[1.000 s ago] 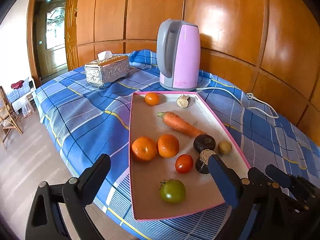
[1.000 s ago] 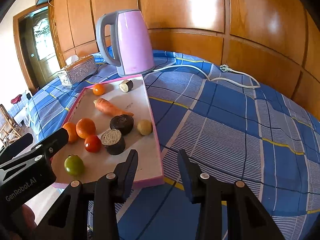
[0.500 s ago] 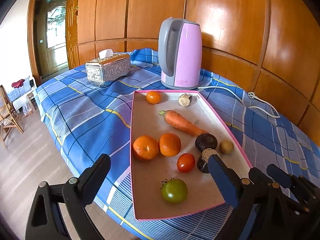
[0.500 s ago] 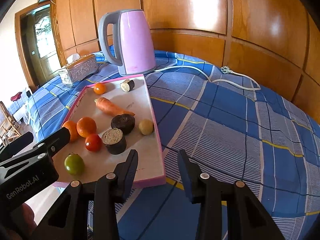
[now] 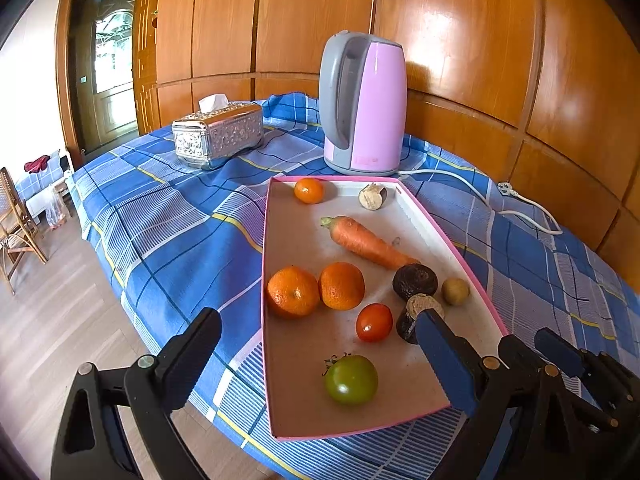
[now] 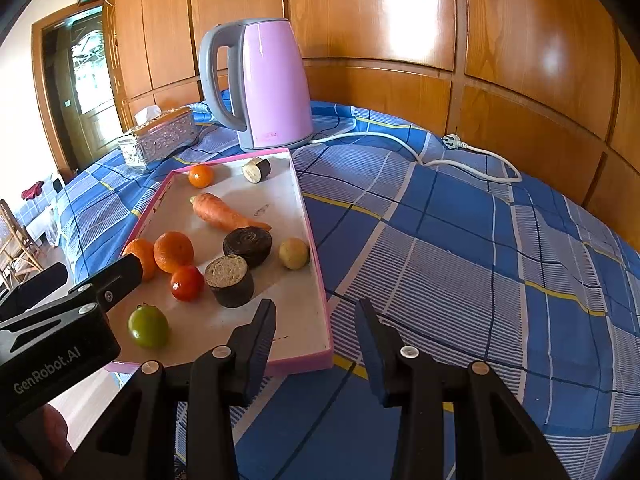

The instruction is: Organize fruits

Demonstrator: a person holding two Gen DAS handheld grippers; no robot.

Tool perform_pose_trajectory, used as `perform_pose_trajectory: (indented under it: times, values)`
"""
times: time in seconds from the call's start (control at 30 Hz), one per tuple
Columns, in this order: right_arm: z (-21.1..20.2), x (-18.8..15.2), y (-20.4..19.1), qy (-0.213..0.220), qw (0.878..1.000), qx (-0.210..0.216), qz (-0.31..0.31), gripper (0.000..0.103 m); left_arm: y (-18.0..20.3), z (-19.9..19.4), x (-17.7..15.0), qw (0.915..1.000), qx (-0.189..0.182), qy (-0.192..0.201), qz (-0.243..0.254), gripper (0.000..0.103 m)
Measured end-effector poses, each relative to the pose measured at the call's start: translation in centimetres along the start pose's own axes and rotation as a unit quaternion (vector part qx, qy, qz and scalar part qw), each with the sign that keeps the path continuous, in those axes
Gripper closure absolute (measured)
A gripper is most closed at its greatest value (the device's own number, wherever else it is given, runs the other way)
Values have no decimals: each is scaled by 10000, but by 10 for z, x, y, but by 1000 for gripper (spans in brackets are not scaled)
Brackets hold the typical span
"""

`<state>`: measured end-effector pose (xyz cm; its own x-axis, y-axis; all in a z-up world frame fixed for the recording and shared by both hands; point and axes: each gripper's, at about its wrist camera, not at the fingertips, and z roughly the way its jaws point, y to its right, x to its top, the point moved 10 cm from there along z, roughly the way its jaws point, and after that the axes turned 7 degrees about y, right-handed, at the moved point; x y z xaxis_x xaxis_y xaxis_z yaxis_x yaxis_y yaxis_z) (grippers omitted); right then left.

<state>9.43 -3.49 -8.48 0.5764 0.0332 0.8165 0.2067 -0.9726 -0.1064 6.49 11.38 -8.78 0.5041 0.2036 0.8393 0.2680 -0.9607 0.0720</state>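
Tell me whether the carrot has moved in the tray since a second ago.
No. The carrot lies at the same slant in the pink tray, its tip by the dark round slice, its leafy end toward the kettle.

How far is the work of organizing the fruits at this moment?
Nothing looks sorted yet. The oranges, red tomato, green tomato, carrot and dark pieces all lie mixed in the pink tray. Nothing is in hand: the left gripper and right gripper are open and empty, above the tray's near end. All the sorting is left.
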Motion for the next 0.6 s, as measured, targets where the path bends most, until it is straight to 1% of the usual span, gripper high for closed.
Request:
perform_pose_trajectory:
  times: [0.6]
  values:
    - [0, -3, -1, -22, 10000, 11, 12, 61, 0, 0, 0, 10000, 3, -12, -10, 5]
